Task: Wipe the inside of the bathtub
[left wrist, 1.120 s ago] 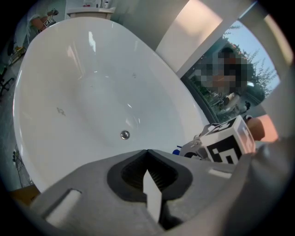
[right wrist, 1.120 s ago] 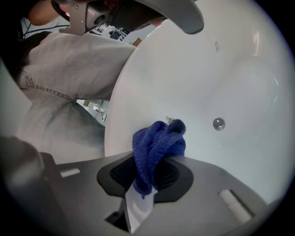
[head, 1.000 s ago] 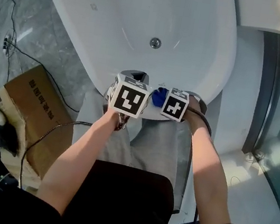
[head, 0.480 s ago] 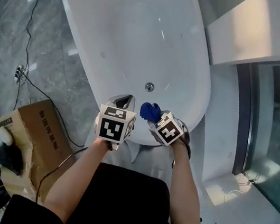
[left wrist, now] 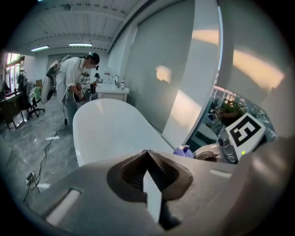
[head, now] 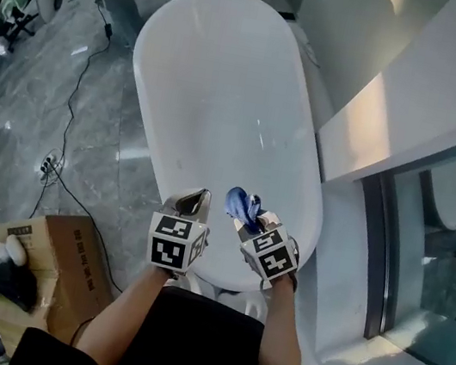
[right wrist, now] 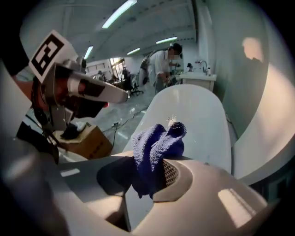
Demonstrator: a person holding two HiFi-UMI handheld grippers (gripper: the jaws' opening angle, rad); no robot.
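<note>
A long white oval bathtub [head: 224,107] runs away from me across the grey floor; it also shows as the bathtub [left wrist: 110,131] and the bathtub [right wrist: 193,120] in the gripper views. My right gripper [head: 245,211] is shut on a bunched blue cloth [head: 240,203], which sticks up between its jaws as the cloth [right wrist: 154,152]. It hovers over the tub's near end. My left gripper [head: 194,202] is beside it, shut with nothing in it [left wrist: 147,159], also above the near rim.
A cardboard box [head: 49,255] sits on the floor at the left, with a power cable [head: 71,132] running along the tiles. A white ledge [head: 416,106] and glass partition [head: 438,232] lie right of the tub. A person [left wrist: 73,78] stands by a sink beyond the far end.
The head view has pulled back and up, so the whole tub now shows. Both grippers rose away from the tub's near end, with the cloth still in the right one.
</note>
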